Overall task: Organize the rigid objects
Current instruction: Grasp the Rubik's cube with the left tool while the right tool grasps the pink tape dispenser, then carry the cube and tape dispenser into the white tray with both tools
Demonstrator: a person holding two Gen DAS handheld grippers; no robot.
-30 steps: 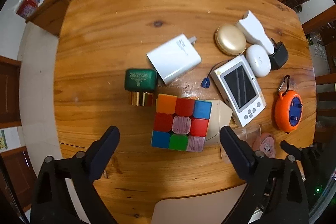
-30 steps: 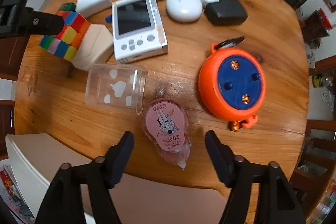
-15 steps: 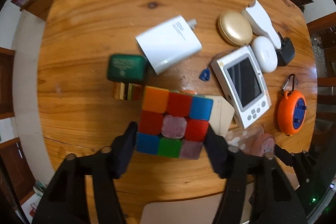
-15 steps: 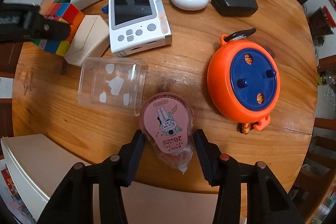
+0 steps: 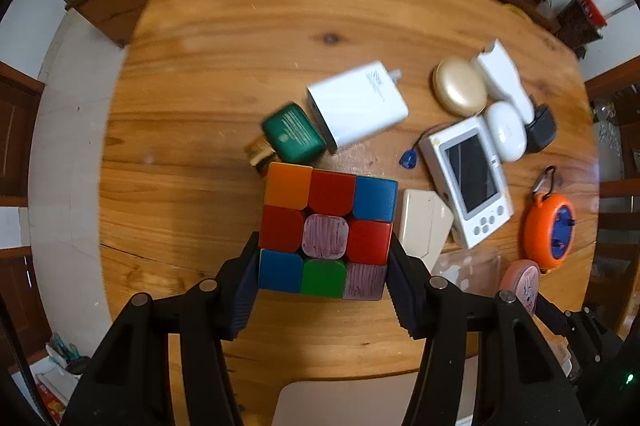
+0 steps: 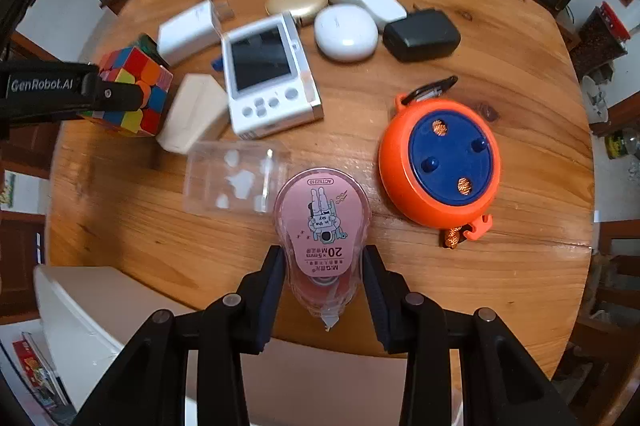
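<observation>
Left wrist view: left gripper (image 5: 322, 280), jaws closing, pinches the multicoloured plastic puzzle cube (image 5: 326, 234) at its near row; that shallow hold risks the cube pivoting out. Right gripper (image 6: 324, 282) pinches the pink teardrop-shaped correction-tape dispenser (image 6: 322, 230) at the wooden table's (image 6: 480, 266) near edge.

Left tool (image 5: 322, 266) closing on the puzzle cube (image 5: 326, 236) — pads touching its sides.

"GenRobot.AI" in white runs along the black left gripper (image 6: 120, 94); the pink correction tape (image 6: 322, 226) reads "20M x 5mm", upside down.
</observation>
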